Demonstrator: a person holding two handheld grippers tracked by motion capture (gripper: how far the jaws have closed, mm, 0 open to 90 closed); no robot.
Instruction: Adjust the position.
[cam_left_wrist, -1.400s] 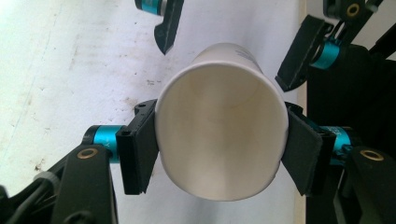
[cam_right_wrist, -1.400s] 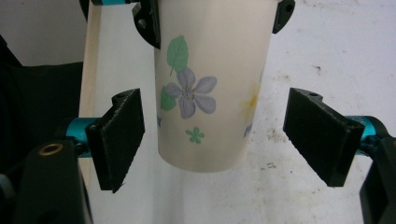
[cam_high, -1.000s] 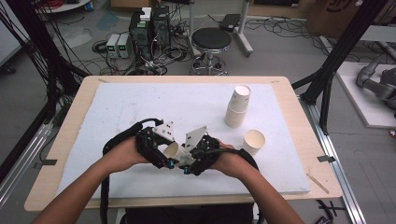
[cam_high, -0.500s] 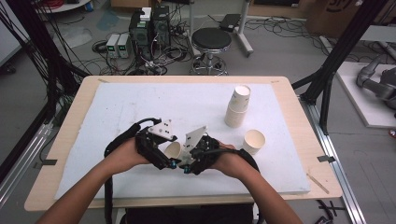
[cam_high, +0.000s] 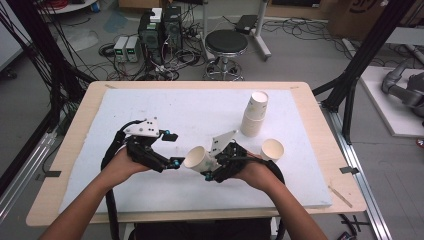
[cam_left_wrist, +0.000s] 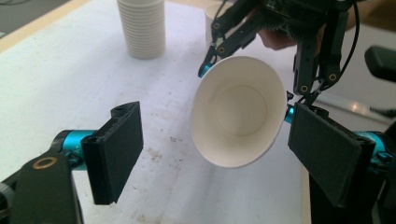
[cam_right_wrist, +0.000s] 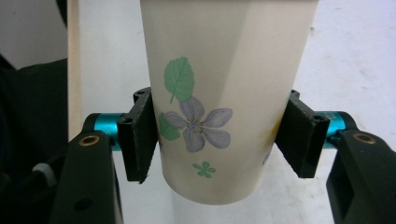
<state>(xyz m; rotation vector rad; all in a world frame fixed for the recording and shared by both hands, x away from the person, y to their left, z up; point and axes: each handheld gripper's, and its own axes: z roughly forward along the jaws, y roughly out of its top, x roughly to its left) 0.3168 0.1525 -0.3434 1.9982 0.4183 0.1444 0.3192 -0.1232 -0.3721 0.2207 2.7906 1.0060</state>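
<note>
- Gripping a paper cup (cam_right_wrist: 229, 93) low on its wall, the right gripper (cam_right_wrist: 219, 140) presses a pad to each side; its own view shows a flower and leaf print on the cup.
- From the left gripper view, the same cup (cam_left_wrist: 238, 112) faces mouth-on and is empty inside, just ahead of the left gripper (cam_left_wrist: 224, 154).
- The left gripper's jaws have just been opening and stand wide, with nothing between the pads; the cup's rim sits close by the right-hand pad.
- From above, the cup (cam_high: 198, 159) lies tilted between the right gripper (cam_high: 212, 167) and the left gripper (cam_high: 172, 150).
- Beyond the right gripper stands a stack (cam_high: 255, 114) of cups, upright, and just beside that hand a single cup (cam_high: 272, 149) stands open and empty.
- The white surface (cam_high: 200, 110) carries dark specks in the left gripper view.
- Past the surface are a stool (cam_high: 226, 42), cables and boxes on the floor.
</note>
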